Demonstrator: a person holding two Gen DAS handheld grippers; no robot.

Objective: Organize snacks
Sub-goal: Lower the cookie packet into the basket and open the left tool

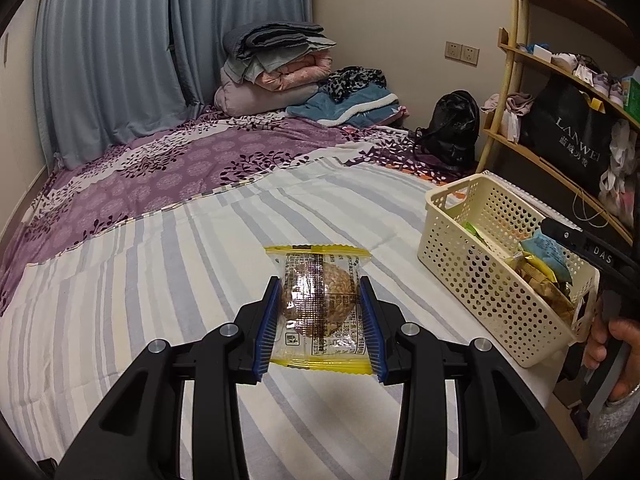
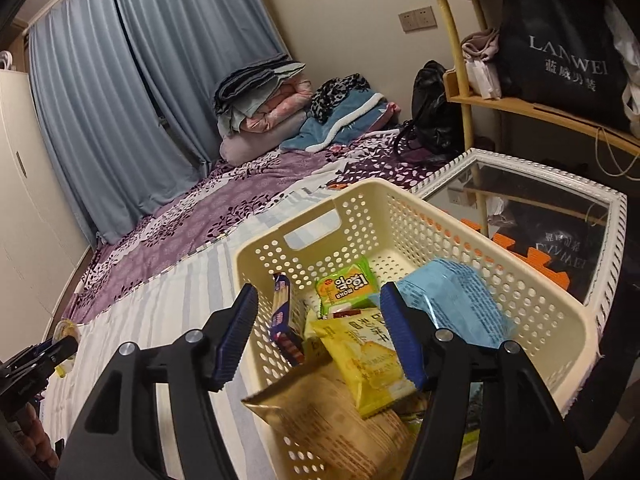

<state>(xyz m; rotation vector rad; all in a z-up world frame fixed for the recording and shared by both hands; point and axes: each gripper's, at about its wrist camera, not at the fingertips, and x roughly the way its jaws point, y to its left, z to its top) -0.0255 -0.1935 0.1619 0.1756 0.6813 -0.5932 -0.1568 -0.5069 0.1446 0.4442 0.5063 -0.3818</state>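
Left wrist view: the left gripper (image 1: 320, 312) is clamping a clear, yellow-edged snack packet (image 1: 319, 304) with a round brown cake inside, its blue pads (image 1: 267, 322) pressing on both sides of the wrapper. The packet is hanging over the striped sheet (image 1: 160, 280) covering the bed. Off to the right the cream perforated basket (image 1: 476, 276) is sitting on the bed near its edge, with a few packets already inside. The right gripper (image 1: 592, 248) is poking in over the basket's near end, with a hand (image 1: 612, 344) wrapped around its handle; can't tell the jaw state from this angle.

Right wrist view: the right gripper (image 2: 320, 340) is hovering right over the basket (image 2: 400, 208) with its jaws apart, nothing pinched between them. Under it, a yellow packet (image 2: 368, 364), a green packet (image 2: 347, 286), a blue-and-white striped one (image 2: 285, 316) standing on edge, a light blue packet (image 2: 456, 304) leaning on the right wall, and a tan packet (image 2: 332, 424) at the near end are all lying in the basket. A white-framed mirror (image 2: 540, 216) is lying just beside the basket, on the shelf side. The left gripper (image 2: 44, 356) is peeking in at the far left edge.
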